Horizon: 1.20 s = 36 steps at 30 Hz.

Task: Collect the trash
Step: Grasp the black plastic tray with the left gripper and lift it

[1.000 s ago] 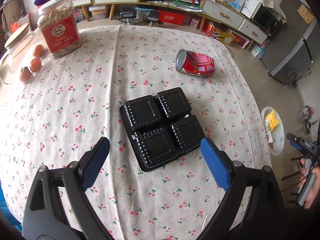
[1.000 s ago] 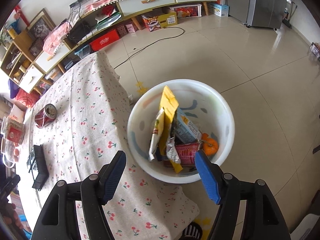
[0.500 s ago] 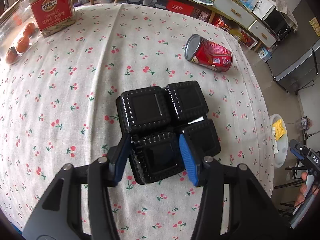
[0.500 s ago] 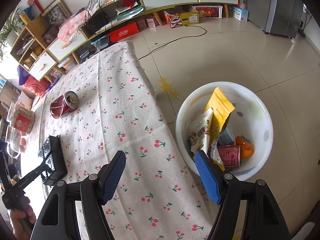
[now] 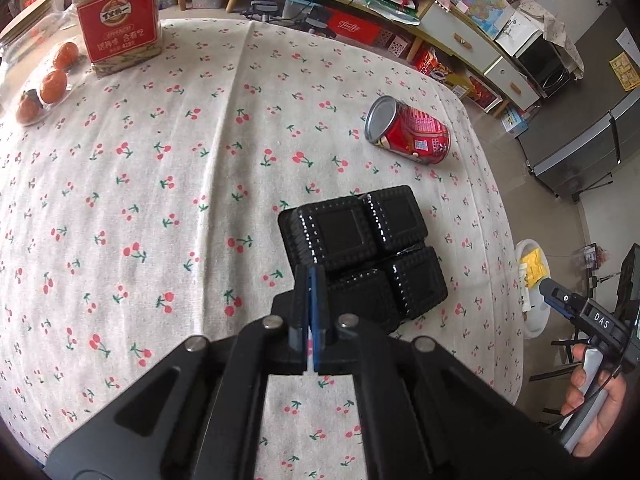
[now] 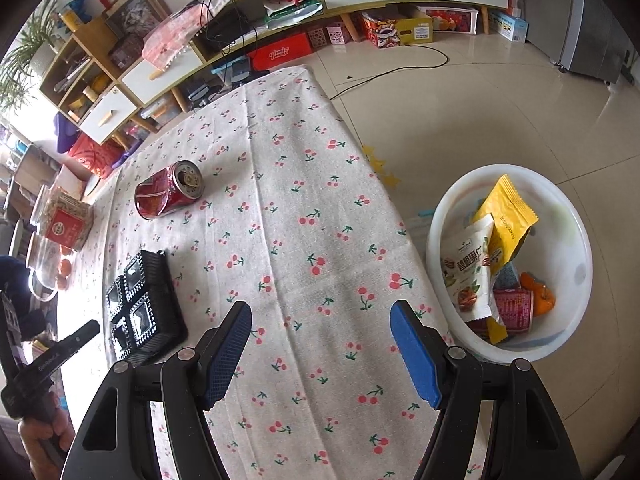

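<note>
On the cherry-print table (image 5: 160,208), the left gripper (image 5: 313,312) had closed on the black tray's (image 5: 360,248) near edge. Toward the far right corner lay a can (image 5: 408,130). Beside the table, on the tiled floor (image 6: 500,112), stood the bin (image 6: 576,240); the right gripper (image 6: 320,344) hung wide open, empty.

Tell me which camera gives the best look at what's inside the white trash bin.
The right wrist view. It looks down into the white bin and shows the yellow wrapper, a snack bag and a red can. The left wrist view shows only a sliver of the bin past the table edge, with some yellow inside.
</note>
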Tool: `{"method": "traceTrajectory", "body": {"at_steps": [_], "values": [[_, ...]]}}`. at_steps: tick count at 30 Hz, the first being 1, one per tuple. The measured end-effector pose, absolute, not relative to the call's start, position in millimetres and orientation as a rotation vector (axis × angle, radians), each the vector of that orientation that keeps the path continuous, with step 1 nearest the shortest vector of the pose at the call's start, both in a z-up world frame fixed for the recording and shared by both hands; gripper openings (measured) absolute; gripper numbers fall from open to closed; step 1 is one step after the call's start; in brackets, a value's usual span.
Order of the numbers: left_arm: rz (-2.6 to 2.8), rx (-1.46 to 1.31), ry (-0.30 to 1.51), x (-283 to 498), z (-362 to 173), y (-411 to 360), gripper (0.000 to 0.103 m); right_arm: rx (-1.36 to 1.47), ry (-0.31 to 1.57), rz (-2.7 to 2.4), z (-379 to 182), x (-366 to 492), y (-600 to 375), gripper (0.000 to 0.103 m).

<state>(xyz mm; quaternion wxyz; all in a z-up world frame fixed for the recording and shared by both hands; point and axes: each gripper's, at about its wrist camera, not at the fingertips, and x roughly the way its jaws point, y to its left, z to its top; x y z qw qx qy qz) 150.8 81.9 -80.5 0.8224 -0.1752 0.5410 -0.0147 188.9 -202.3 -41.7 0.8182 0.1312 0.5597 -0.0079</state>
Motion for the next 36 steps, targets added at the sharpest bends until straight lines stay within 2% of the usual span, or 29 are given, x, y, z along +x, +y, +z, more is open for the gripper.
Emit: {"method": "traceTrajectory", "body": {"at_steps": [2, 3, 4, 6, 20, 36], "values": [[-0.025, -0.384, 1.155, 149.2, -81.7, 87.1, 0.003, 0.287, 1.195, -0.004, -42.6, 190.7, -195.4, 0.073], [-0.024, -0.385, 1.16, 148.8, -82.4, 89.2, 0.017, 0.289, 1.196, 0.002, -42.8, 191.6, -191.7, 0.073], [-0.024, -0.386, 1.162, 148.2, -82.9, 90.5, 0.046, 0.29, 1.197, 0.007, -43.0, 192.2, -188.3, 0.073], [0.002, -0.377, 1.136, 145.3, -80.3, 93.4, 0.076, 0.29, 1.198, 0.018, -43.5, 193.1, -181.6, 0.073], [-0.023, -0.33, 1.145, 170.3, -83.8, 94.1, 0.075, 0.311, 1.216, -0.022, -51.2, 194.4, -188.1, 0.074], [-0.093, -0.303, 1.263, 196.0, -110.3, 58.2, 0.061, 0.318, 1.232, -0.035, -56.1, 198.5, -193.9, 0.074]]}}
